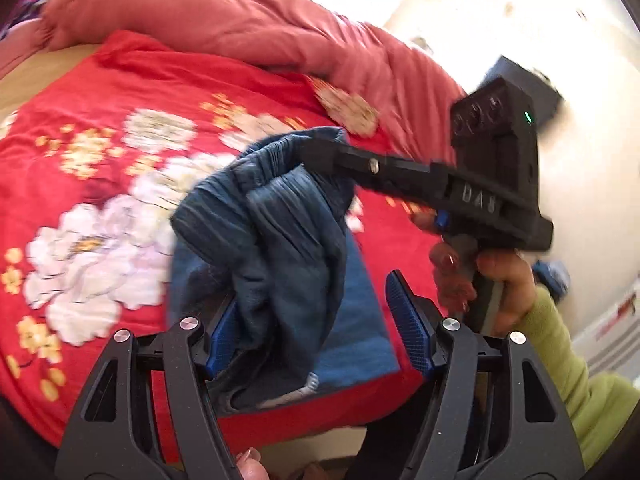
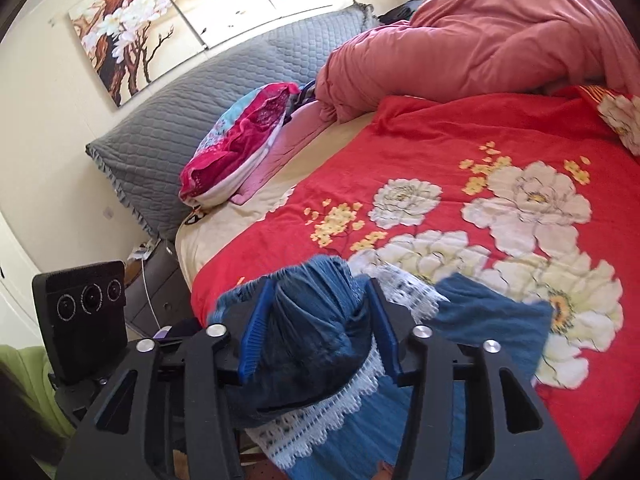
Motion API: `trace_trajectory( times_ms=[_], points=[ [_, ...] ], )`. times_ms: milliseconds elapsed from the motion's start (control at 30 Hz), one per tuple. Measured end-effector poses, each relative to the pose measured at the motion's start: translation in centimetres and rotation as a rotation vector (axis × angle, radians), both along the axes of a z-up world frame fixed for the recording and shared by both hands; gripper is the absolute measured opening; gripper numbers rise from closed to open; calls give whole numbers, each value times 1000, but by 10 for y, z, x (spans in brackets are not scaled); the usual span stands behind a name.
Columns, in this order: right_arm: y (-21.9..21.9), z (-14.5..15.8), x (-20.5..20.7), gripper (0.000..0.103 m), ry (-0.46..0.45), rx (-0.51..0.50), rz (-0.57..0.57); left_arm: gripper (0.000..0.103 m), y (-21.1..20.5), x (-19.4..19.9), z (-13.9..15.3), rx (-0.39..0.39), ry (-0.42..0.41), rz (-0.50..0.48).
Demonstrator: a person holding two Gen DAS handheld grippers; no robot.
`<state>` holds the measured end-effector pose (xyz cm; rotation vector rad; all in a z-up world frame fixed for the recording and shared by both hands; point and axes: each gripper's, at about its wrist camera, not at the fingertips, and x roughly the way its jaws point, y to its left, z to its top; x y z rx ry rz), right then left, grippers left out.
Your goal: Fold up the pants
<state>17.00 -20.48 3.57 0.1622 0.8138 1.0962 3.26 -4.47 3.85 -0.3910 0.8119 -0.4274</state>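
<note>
The pants (image 1: pixel 280 240) are hanging bunched over the bed's (image 1: pixel 100 92) near edge. The right gripper (image 2: pixel 316 320) is pinching their gathered waistband; the left gripper (image 1: pixel 316 332) is standing half open, cloth brushing one pad. I'd say spread both corners apart evenly, then lay them flat.

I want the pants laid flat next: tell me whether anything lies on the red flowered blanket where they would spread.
Nothing visible blocks it. The blue pants hang bunched between the fingers of the right gripper, and the red flowered blanket beyond is bare. The pink comforter and the pillows sit at its far edge.
</note>
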Motion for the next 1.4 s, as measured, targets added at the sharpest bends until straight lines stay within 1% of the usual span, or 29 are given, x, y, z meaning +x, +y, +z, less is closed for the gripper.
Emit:
trace_trajectory(
  times_ms=[67, 100, 133, 167, 267, 300, 333, 400, 433, 467, 533, 600, 667, 733, 800, 867, 933, 1100, 1400],
  points=[
    [-19, -4, 0, 60, 22, 18, -30, 60, -10, -3, -5, 4, 27, -88],
    [-29, -6, -1, 63, 28, 23, -54, 60, -13, -6, -5, 9, 21, -115],
    [-34, -7, -2, 67, 23, 16, -73, 61, -11, -8, -4, 14, 10, -120],
    [-43, -7, -6, 68, 2, 2, -97, 61, -8, -11, 0, 23, -7, -112],
    [-53, -12, -17, 72, -34, -52, -147, 64, 3, -8, 8, 106, -37, -16],
    [-51, -14, -20, 73, -39, -66, -154, 64, 4, -4, 7, 149, -26, 21],
    [-47, -16, -24, 73, -44, -83, -156, 64, 3, 0, 6, 181, -17, 42],
    [-39, -20, -30, 75, -53, -100, -143, 64, -4, 9, -3, 279, 8, 72],
    [-32, -23, -35, 77, -57, -118, -128, 64, -6, 11, -11, 313, 23, 81],
    [-28, -26, -38, 77, -56, -143, -125, 64, -8, 8, -16, 329, 38, 78],
    [-22, -38, -44, 77, -63, -241, -138, 64, -9, 4, -26, 343, 73, 58],
    [-23, -52, -49, 77, -63, -316, -149, 65, -13, -4, -37, 378, 89, 35],
    [-27, -65, -53, 77, -42, -345, -158, 65, -13, -9, -47, 376, 105, 20],
    [-31, -70, -58, 77, -34, -334, -166, 66, -10, -15, -54, 356, 121, 15],
    [-32, -71, -62, 77, -42, -337, -176, 66, -5, -15, -54, 326, 127, 20],
    [-33, -72, -62, 77, -39, -333, -189, 66, -3, -16, -50, 318, 128, 23],
    [-35, -69, -64, 77, -42, -324, -198, 66, -3, -20, -43, 319, 114, 25],
    [-46, -51, -71, 78, -50, -259, -228, 66, -3, -25, -30, 314, 86, 33],
    [-50, -27, -73, 78, -88, -236, -275, 66, -6, -32, -7, 309, 22, 44]
  ],
)
